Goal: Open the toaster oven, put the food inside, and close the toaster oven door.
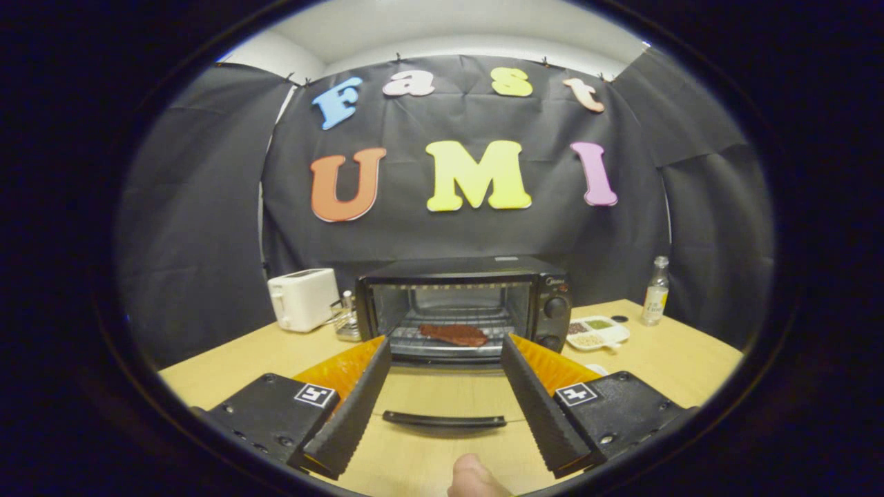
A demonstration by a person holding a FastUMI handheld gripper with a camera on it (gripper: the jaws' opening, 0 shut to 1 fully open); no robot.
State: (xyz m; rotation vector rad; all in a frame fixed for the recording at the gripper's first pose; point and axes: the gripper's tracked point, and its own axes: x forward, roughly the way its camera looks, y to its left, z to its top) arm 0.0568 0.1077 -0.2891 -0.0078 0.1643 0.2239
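A black toaster oven (464, 304) stands on the wooden table (228, 359) straight ahead, its door (445, 392) folded down flat toward me. The door's dark handle (444, 420) lies between my two fingers. A reddish-brown piece of food (454, 335) rests on the wire rack (442, 339) inside the oven, beyond my fingertips. My gripper (445, 345) is open, fingers spread wide with nothing held, their tips close to the oven's mouth.
A white pop-up toaster (302, 299) stands left of the oven, with small metal items beside it. Right of the oven lie a white divided dish (598, 333) with grains and a small bottle (655, 293). A person's fingertip (476, 478) shows just below the fingers.
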